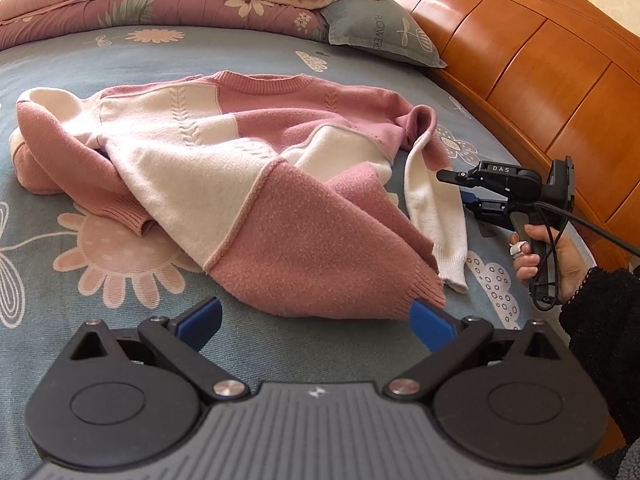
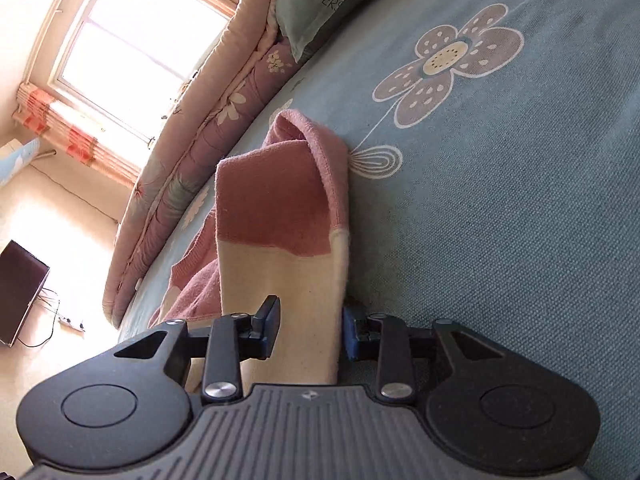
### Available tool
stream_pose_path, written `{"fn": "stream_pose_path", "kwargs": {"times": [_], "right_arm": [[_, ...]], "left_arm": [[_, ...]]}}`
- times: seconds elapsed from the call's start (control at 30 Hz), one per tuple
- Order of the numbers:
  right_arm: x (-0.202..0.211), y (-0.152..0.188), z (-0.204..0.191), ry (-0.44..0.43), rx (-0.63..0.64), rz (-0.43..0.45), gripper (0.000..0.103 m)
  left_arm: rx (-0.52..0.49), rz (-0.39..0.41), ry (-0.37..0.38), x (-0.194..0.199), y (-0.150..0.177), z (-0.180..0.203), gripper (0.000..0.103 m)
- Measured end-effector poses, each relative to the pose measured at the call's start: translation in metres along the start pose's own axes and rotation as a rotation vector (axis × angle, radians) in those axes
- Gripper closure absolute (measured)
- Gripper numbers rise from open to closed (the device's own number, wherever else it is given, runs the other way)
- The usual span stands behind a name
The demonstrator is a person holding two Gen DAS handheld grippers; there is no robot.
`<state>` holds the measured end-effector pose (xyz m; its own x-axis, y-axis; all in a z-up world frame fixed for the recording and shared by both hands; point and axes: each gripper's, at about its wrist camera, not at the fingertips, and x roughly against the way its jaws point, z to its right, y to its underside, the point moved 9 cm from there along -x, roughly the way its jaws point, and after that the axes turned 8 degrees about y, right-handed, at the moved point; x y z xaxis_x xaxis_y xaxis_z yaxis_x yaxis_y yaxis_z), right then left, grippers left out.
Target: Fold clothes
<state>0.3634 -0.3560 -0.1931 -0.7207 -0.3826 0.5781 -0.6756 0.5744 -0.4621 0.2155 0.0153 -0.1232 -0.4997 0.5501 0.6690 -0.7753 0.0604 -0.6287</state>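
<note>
Lying rumpled on the bed [image 1: 248, 52], the sweater [image 1: 224, 168] showed no finished fold; right gripper [image 2: 306, 330] fingers straddled its sleeve [image 2: 296, 280] at 3 o'clock, grip unclear; left gripper [image 1: 316, 322] spread wide, empty.

Light: strong daylight was admitted through the window [image 2: 132, 52], which was blown out.
Glare: the floor [image 2: 76, 248] was washed pale.
Distortion: edges were bent by fisheye, corners blackened.
</note>
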Motion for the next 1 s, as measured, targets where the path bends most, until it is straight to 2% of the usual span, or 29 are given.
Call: {"fn": "stream_pose_path", "kwargs": {"times": [0.03,0.1,0.13,0.2,0.37,0.53,0.6,0.67,0.7,0.8,0.83,0.87,1.0], "right_arm": [[0.001,0.003,-0.003,0.01,0.034,-0.008,0.068],[0.003,0.01,-0.006,0.058,0.11,-0.036,0.095],[0.006,0.01,-0.007,0.077,0.141,-0.035,0.097],[0.015,0.004,-0.007,0.113,0.193,-0.018,0.097],[0.05,-0.043,-0.007,0.213,0.306,0.069,0.097],[0.07,-0.098,0.006,0.405,0.413,0.119,0.097],[0.072,-0.125,0.017,0.517,0.449,0.161,0.096],[0.078,-0.14,0.024,0.625,0.46,0.216,0.077],[0.081,-0.145,0.026,0.667,0.454,0.24,0.077],[0.084,-0.124,0.001,0.567,0.487,0.256,0.073],[0.084,-0.111,-0.01,0.538,0.514,0.252,0.068],[0.08,-0.093,-0.021,0.488,0.537,0.224,0.063],[0.061,-0.011,-0.058,0.31,0.593,0.06,0.062]], "left_arm": [[0.001,-0.001,0.0,0.0,0.0,-0.001,0.003],[0.003,-0.002,0.0,-0.001,0.001,-0.002,0.003],[0.004,-0.003,0.0,-0.001,0.002,-0.003,0.003],[0.006,-0.005,0.0,-0.001,0.002,-0.004,0.003],[0.022,0.004,-0.005,0.001,0.002,-0.01,0.003],[0.032,0.004,-0.01,0.001,0.004,-0.015,0.003],[0.033,0.004,-0.009,0.001,0.004,-0.015,0.003],[0.035,0.006,-0.009,0.002,0.004,-0.016,0.003],[0.036,0.007,-0.009,0.002,0.003,-0.016,0.003],[0.041,0.014,-0.006,0.004,0.003,-0.016,0.003],[0.045,0.016,-0.003,0.004,0.003,-0.016,0.003],[0.049,0.017,-0.001,0.005,0.003,-0.016,0.003],[0.063,0.037,0.017,0.011,0.002,-0.016,0.003]]}}
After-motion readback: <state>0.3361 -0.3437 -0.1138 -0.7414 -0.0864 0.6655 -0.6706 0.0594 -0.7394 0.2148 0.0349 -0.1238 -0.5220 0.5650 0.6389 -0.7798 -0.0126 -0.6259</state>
